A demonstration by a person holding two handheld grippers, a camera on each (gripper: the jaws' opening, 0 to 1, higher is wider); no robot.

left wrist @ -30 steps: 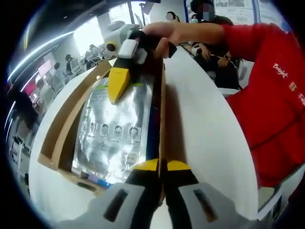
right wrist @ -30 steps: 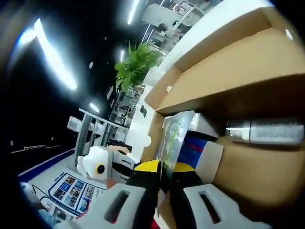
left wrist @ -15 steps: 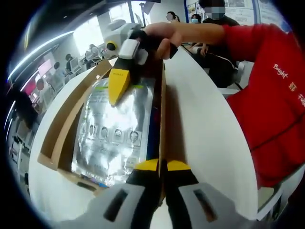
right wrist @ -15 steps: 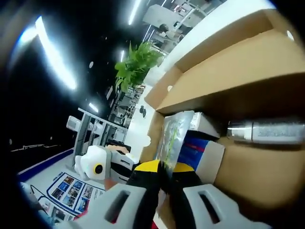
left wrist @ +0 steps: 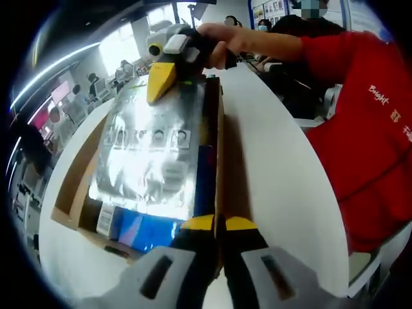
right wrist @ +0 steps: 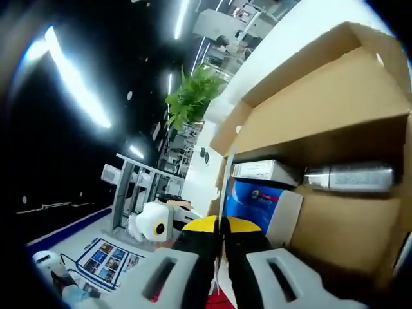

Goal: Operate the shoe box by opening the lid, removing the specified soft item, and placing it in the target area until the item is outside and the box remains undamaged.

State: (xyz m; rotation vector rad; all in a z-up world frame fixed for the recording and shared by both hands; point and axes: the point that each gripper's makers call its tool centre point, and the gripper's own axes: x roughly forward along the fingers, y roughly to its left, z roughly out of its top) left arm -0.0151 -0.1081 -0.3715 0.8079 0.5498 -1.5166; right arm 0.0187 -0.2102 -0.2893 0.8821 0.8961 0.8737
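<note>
now my right claw [left wrist: 161, 80] is clenched on the top edge of the silver pouch [left wrist: 151, 154], holding it tilted over the open box [left wrist: 77, 193], above the blue carton [right wrist: 257, 199] inside. my left claw [left wrist: 217, 225] pinches the box's side wall on the white table [left wrist: 277, 174].

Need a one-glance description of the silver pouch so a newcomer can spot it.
Find the open cardboard box on the white table. The silver pouch is lifted out of it, pinched at its far end by the right hand-held gripper. It is the only shiny foil thing, with a row of small pictures; a blue carton lies under it.
</note>
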